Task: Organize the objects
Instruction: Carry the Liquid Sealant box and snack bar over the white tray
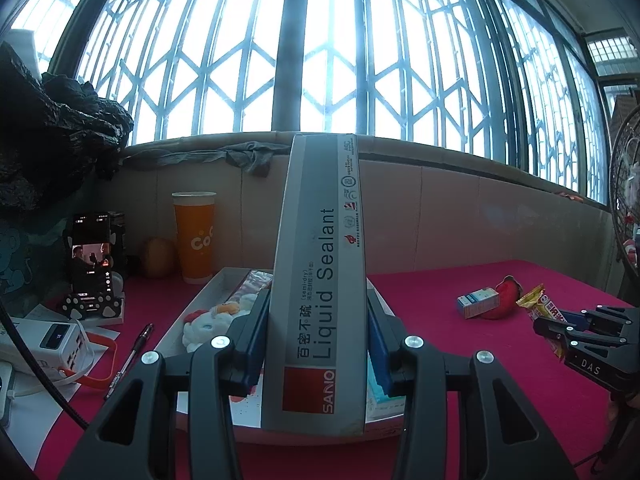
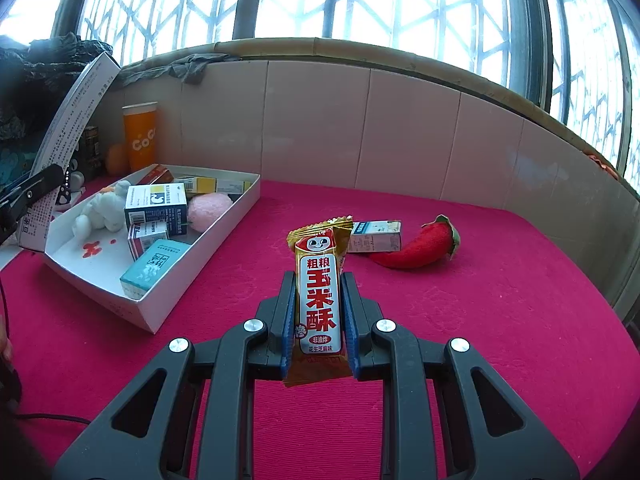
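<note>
1. The left gripper (image 1: 318,320) has its jaws clamped on a grey Liquid Sealant box (image 1: 320,280), held above the white tray (image 2: 160,312).
2. The right gripper (image 2: 318,300) has its jaws clenched on a corn snack bar (image 2: 319,292).
3. A magenta cloth (image 2: 500,320) covers the table below the latticed window (image 1: 320,40).

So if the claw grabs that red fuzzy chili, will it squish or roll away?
The red plush chili looks soft and stuffed, so it would probably squish and feel light. Its curved shape and the fuzzy red cloth under it suggest it would stay put rather than roll. Being fabric, it likely won't slip or break.
</note>
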Available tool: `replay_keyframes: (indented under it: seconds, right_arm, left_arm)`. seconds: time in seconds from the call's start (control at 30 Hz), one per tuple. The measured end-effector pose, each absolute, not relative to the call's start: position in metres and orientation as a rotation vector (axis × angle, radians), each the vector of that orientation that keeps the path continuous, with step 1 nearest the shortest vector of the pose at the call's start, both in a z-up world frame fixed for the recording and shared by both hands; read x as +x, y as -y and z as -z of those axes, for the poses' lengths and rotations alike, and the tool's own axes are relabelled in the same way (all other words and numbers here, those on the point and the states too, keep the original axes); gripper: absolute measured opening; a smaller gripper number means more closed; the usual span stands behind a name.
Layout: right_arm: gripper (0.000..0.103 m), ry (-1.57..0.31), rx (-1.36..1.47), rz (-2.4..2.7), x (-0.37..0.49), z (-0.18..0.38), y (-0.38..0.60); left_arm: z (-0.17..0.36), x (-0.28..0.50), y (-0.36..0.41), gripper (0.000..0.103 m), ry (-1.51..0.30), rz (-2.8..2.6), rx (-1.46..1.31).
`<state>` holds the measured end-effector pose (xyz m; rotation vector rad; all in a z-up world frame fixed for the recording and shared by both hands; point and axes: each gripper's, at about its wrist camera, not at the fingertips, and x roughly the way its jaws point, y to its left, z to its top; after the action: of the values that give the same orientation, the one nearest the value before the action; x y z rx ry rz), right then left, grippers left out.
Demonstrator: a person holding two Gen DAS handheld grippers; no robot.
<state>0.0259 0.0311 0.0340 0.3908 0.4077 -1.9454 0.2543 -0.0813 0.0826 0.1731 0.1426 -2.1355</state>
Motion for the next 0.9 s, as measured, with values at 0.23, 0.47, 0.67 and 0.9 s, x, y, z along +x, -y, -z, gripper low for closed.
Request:
replay_keyframes:
  seconds: [0.23, 0.47, 0.67, 0.9]
  right_arm:
    - [0.02, -0.416, 0.386, 1.938, 0.029, -0.034, -0.03]
    - [0.02, -0.421, 0.383, 1.922, 0.032, -0.035, -0.027]
    - [0.02, -0.415, 0.378, 1.885, 0.043, -0.038, -0.017]
    - [0.02, -0.406, 0.371, 1.825, 0.057, -0.045, -0.006]
  left_arm:
    - [-0.083, 0.258, 0.082, 0.044, -0.145, 2.126, 0.169]
    - [-0.083, 0.261, 0.082, 0.044, -0.145, 2.123, 0.169]
    - [-0.084, 0.267, 0.084, 0.044, -0.142, 2.11, 0.173]
    - [-0.085, 0.276, 0.091, 0.044, -0.157, 2.084, 0.176]
